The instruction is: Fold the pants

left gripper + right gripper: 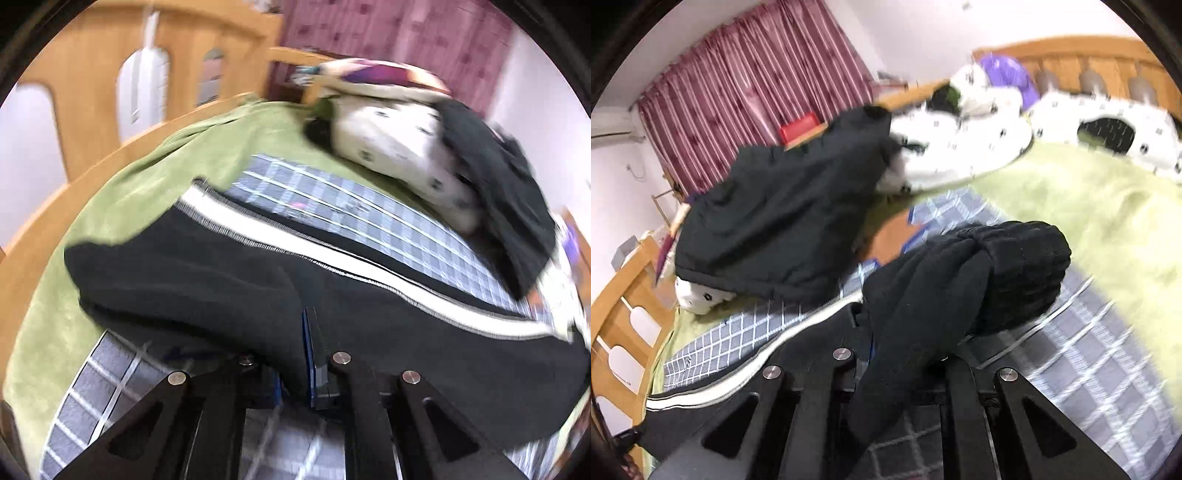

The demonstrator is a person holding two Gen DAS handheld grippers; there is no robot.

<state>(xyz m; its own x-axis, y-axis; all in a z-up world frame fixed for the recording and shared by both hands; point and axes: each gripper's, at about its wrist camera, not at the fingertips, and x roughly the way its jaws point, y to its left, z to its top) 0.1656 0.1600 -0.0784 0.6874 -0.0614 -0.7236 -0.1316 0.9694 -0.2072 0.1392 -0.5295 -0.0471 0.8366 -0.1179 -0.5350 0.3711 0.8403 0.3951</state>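
Gripping a fold of the black pants (207,280), the left gripper (295,354) had its two fingers closed on the fabric, which bunched up between the blue pads (307,354) and spilled toward ten o'clock across the checked sheet (369,218). A white side stripe (280,236) ran along the garment from ten o'clock to four o'clock. In the right wrist view, the right gripper (897,354) was likewise clamped on the pants (923,314), the ribbed cuff (1023,273) draped over its fingers toward one o'clock, though motion blur and covering cloth made the exact bite hard to read. Beyond, at eleven o'clock, a dark jacket (775,221) lay on the green blanket (1089,206) beside a white spotted pillow (960,147).
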